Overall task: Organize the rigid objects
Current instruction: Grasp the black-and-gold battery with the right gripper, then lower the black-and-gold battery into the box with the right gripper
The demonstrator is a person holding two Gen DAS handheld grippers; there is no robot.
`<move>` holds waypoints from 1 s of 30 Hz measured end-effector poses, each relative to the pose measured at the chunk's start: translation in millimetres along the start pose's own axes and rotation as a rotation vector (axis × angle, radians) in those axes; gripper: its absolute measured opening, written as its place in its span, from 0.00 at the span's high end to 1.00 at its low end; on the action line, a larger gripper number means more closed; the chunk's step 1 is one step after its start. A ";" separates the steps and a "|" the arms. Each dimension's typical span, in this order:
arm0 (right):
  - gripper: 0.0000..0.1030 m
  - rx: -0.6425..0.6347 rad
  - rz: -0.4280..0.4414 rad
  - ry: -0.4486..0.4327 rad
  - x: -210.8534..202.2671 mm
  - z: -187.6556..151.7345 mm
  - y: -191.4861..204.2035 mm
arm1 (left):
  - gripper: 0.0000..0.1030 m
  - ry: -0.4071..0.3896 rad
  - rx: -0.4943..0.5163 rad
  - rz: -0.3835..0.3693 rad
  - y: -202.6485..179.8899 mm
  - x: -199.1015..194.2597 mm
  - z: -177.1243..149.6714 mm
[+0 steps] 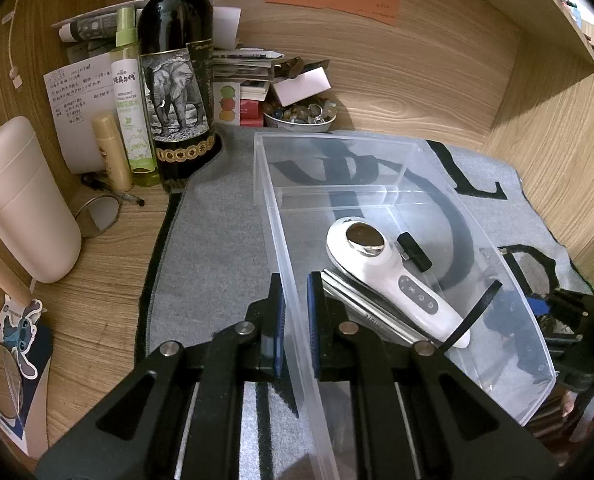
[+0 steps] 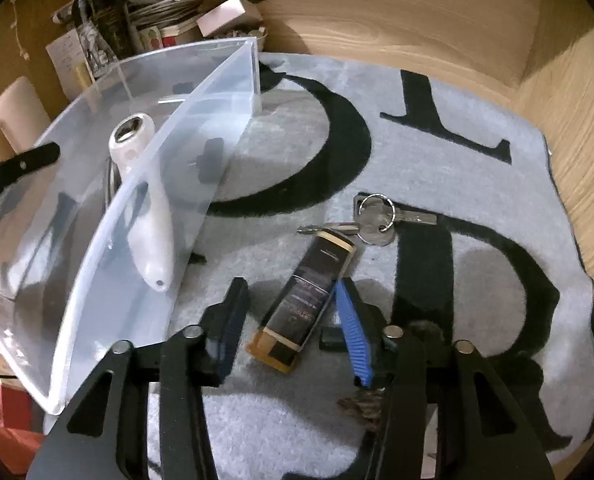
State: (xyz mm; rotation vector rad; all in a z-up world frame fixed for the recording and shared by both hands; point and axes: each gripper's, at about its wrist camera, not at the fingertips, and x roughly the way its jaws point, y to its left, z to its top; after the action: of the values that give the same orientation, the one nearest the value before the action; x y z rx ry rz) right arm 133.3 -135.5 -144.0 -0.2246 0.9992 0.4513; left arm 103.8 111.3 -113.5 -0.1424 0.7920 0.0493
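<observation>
A wooden desk [image 1: 109, 264] carries a grey lettered mat [image 2: 497, 184]; on the mat sit a clear plastic bin [image 1: 281, 216], keys [image 2: 377, 220] and a lighter [image 2: 309, 296].

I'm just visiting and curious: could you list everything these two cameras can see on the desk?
bin: 1, clear plastic, on the grey mat
massager: 1, white, inside the bin
lighter: 1, black and amber, on the mat
keys: 1 bunch, silver, beyond the lighter
wine bottle: 1, dark, back left
spray bottle: 1, green, beside the wine bottle
jug: 1, cream, far left
left gripper: black, clamped on the bin wall
right gripper: black, open around the lighter
</observation>
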 end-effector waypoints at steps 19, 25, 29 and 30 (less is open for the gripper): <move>0.79 0.032 0.028 -0.088 -21.2 13.7 -1.4 | 0.90 -0.001 0.002 0.001 -0.1 0.0 -0.2; 0.79 0.003 0.046 -0.171 -39.1 35.9 5.8 | 0.90 0.000 0.001 0.001 0.2 0.1 -0.2; 0.79 -0.008 0.060 -0.218 -49.0 49.7 10.0 | 0.90 0.000 0.003 0.002 0.2 0.2 -0.2; 0.79 -0.008 0.068 -0.232 -51.8 53.8 11.2 | 0.90 0.000 0.003 0.002 0.4 0.0 -0.3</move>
State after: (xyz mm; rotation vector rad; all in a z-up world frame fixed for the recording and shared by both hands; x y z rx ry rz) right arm 145.1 -118.5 -71.4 -0.1421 0.7791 0.5309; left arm 103.5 111.7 -113.7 -0.1385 0.7921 0.0502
